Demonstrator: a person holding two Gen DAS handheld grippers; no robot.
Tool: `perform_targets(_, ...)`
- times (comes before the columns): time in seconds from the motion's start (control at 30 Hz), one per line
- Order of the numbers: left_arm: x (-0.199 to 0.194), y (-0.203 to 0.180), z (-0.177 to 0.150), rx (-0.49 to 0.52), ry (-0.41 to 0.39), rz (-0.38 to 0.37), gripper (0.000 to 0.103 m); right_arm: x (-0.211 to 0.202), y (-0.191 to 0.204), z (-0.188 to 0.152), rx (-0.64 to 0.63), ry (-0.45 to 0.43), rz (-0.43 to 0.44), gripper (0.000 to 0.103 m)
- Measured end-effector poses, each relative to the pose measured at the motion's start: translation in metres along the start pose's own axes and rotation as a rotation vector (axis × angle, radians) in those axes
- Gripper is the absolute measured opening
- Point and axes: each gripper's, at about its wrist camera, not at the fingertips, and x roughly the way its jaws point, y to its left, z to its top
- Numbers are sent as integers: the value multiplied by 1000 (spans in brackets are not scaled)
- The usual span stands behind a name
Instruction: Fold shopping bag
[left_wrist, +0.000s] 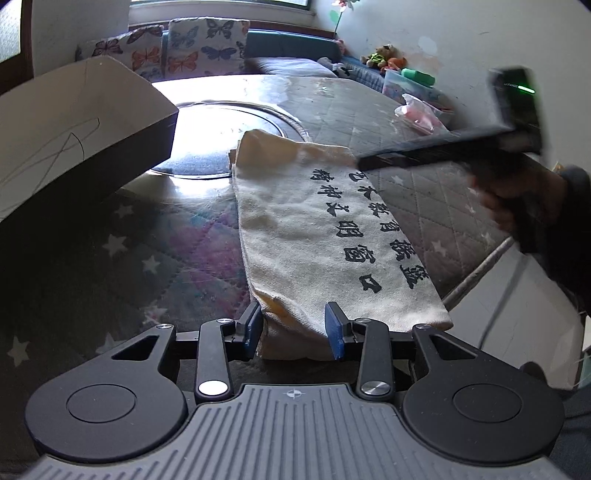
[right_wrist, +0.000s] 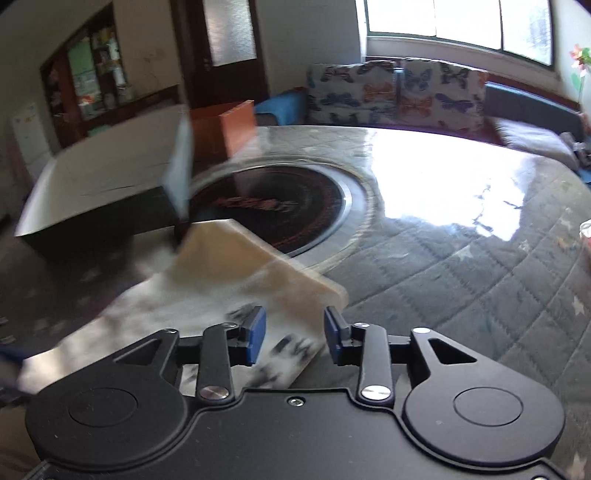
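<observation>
A cream canvas shopping bag (left_wrist: 317, 236) with black printed characters lies folded into a long strip on the quilted table cover. Its near left corner sits between the blue pads of my left gripper (left_wrist: 294, 329), which is shut on that bunched corner. In the left wrist view my right gripper (left_wrist: 364, 162), blurred and held by a hand, hovers over the bag's far right edge. The right wrist view is blurred. There the bag (right_wrist: 236, 266) runs under my right gripper (right_wrist: 295, 334), whose jaws stand apart with a gap between the cloth edge and the right pad.
An open cardboard box (left_wrist: 74, 122) (right_wrist: 103, 177) stands at the left, close to the bag's far end. A round glass cooktop (left_wrist: 221, 125) (right_wrist: 288, 206) is set into the table. Plastic bags (left_wrist: 421, 110) lie far right. The table edge (left_wrist: 480, 266) runs along the right.
</observation>
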Motion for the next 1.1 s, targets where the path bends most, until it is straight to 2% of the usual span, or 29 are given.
perform_targets(0.13, 6, -5, 3, -1, 2, -18, 41, -35, 22, -19, -28, 41, 97, 52)
perform_targets(0.23, 8, -8, 3, 7, 4, -27, 42, -54, 40, -37, -48, 110, 192, 53)
perform_targets(0.37, 9, -12, 4, 18, 6, -37, 42, -58, 60, -55, -111, 171, 193, 53)
perform_targets(0.53, 10, -21, 5, 44, 11, -67, 43, -53, 58, -64, -147, 195, 92, 53)
perform_targets(0.73, 15, -36, 4, 95, 18, -112, 45, -57, 47, -65, -137, 179, 25, 53)
perform_targets(0.93, 28, -60, 4, 186, 57, -196, 44, -51, 33, -62, -122, 145, -154, 53)
perform_targets(1.0, 26, -64, 7, 227, 49, -198, 44, -47, 28, -61, -119, 129, -224, 53)
perform_targets(1.1, 21, -54, 20, 222, 0, -163, 44, -41, 15, -61, -90, 113, -294, 53)
